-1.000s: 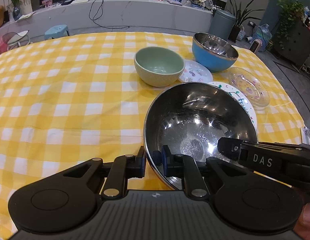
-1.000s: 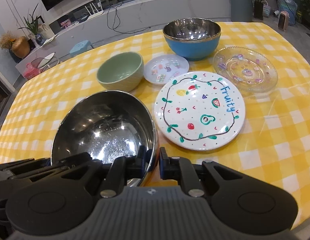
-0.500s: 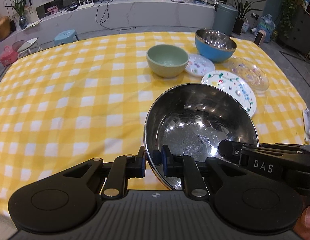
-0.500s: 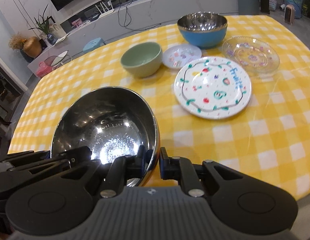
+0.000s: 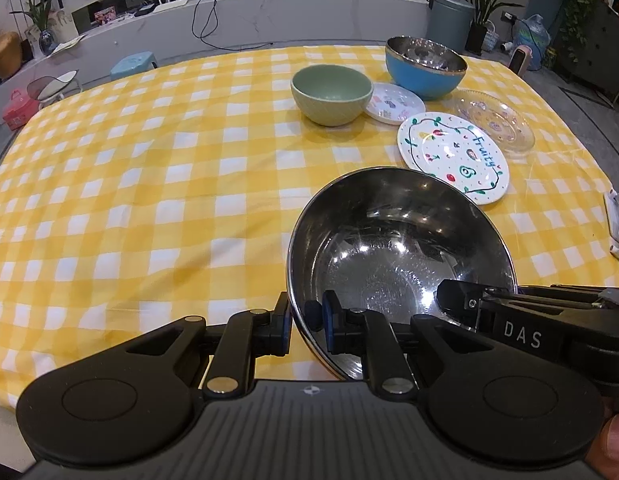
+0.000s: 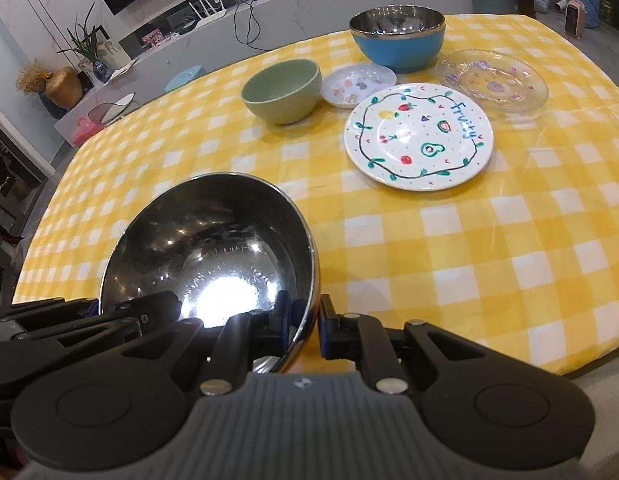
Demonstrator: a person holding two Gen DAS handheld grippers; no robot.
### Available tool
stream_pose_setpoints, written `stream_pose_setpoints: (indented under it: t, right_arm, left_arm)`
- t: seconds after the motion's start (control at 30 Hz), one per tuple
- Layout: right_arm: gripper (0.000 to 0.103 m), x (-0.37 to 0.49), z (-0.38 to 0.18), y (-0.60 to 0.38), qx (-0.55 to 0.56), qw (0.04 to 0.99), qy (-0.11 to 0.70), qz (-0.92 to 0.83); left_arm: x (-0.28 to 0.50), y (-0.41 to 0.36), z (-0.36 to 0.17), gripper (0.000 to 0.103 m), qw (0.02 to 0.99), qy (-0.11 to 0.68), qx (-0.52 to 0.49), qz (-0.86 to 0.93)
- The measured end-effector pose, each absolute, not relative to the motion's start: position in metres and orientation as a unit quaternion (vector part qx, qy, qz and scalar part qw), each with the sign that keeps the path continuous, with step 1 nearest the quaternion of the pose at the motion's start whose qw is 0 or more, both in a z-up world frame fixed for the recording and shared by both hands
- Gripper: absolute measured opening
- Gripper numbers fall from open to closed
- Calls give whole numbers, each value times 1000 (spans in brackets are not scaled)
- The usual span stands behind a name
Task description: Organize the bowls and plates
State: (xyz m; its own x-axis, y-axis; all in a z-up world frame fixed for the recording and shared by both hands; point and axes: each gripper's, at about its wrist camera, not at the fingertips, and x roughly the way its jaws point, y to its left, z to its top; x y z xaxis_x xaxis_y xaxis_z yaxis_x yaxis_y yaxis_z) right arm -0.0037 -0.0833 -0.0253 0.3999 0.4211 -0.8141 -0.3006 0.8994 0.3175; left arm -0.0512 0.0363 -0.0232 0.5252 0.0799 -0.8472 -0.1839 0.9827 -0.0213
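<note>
Two grippers clamped on steel bowl [image 5: 393, 240].

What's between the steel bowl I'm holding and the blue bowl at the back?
The fruit plate lies on the direct line from the steel bowl to the blue bowl, with the small plate just behind it. Both are flat, so carrying the bowl over them looks feasible.
</note>
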Motion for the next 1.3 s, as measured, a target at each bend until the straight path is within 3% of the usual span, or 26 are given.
stream_pose_setpoints:
  t: [0.67, 0.77, 0.9, 1.0, 1.23, 1.3]
  right_arm:
    - [13, 11, -49, -77, 35, 839, 508, 194]
    - [19, 13, -51, -81, 54, 832, 516, 196]
    - [33, 14, -52, -83, 56, 833, 517, 189]
    - [36, 14, -51, -84, 59, 834, 514, 189]
    - [38, 14, -47, -87, 64, 838, 507, 191]
    - [39, 13, -43, -88, 64, 842, 500, 191]
  left_arm:
    - [-41, 42, -54, 20, 871, 482, -77, 61]
    - [-41, 44, -55, 20, 870, 482, -83, 57]
    - [-42, 38, -52, 36, 880, 468, -44, 68]
    - [-43, 39, -48, 46, 884, 462, -48, 60]
    - [-46, 43, -41, 48, 887, 456, -57, 55]
    - [-47, 44, -36, 54, 889, 450, -60, 55]
